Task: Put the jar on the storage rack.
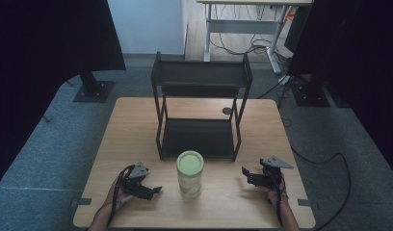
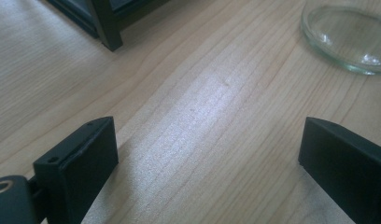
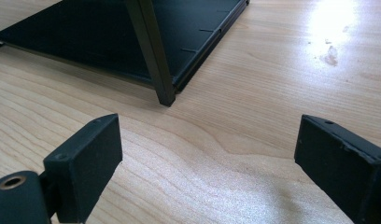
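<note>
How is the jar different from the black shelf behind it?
The jar is round, see-through glass with a pale green lid; the shelf rack is boxy, dark and opaque. The jar is smaller and shorter, while the rack stands taller with two tiers. The jar is closed; the rack's tiers are open. Both stand upright on the wooden table.

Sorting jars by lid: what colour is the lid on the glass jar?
Pale green; the jar lid shows best in the high view.

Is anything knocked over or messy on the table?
Nothing stands out. The clear glass jar with a green lid stands upright in front of the black two-tier metal rack, which sits level. Both grippers are open, holding nothing.
</note>
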The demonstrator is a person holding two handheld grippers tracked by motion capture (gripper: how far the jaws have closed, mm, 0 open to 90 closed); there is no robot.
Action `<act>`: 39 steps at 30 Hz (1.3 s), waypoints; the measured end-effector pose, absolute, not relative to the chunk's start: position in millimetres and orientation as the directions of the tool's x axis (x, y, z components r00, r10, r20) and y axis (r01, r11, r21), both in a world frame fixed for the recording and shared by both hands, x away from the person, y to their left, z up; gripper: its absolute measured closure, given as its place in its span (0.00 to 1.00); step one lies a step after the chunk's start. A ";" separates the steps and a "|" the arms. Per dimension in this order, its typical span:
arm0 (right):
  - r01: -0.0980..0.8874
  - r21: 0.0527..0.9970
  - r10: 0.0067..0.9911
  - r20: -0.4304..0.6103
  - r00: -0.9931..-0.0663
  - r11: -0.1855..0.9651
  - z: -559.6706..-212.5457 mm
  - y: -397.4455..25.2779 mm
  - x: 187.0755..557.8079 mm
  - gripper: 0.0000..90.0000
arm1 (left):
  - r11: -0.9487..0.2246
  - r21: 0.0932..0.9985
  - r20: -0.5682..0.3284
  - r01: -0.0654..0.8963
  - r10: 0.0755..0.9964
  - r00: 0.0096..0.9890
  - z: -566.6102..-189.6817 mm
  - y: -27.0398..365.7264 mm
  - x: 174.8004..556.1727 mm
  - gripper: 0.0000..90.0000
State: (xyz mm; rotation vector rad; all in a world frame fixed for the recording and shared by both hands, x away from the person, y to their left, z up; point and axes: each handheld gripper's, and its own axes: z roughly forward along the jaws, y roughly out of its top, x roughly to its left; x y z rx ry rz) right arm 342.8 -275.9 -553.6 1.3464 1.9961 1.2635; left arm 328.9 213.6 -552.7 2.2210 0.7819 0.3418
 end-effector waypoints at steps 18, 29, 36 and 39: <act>0.522 0.850 0.889 0.183 -0.419 0.071 -554.1 -281.5 344.5 0.09 | -0.502 0.761 0.003 0.412 0.637 0.771 -550.7 217.7 328.3 0.03; 0.532 0.845 0.889 0.199 -0.412 0.057 -554.5 -283.3 345.6 0.10 | -0.366 0.855 -0.045 0.367 0.653 0.756 -534.1 223.6 322.6 0.05; 0.529 0.846 0.896 0.185 -0.404 0.064 -554.2 -282.0 345.0 0.10 | -0.357 0.874 -0.036 0.328 0.626 0.779 -522.5 217.8 314.8 0.04; 0.530 0.846 0.896 0.187 -0.403 0.062 -554.2 -282.2 345.0 0.10 | -0.338 0.890 -0.044 0.305 0.603 0.796 -514.2 216.7 310.1 0.04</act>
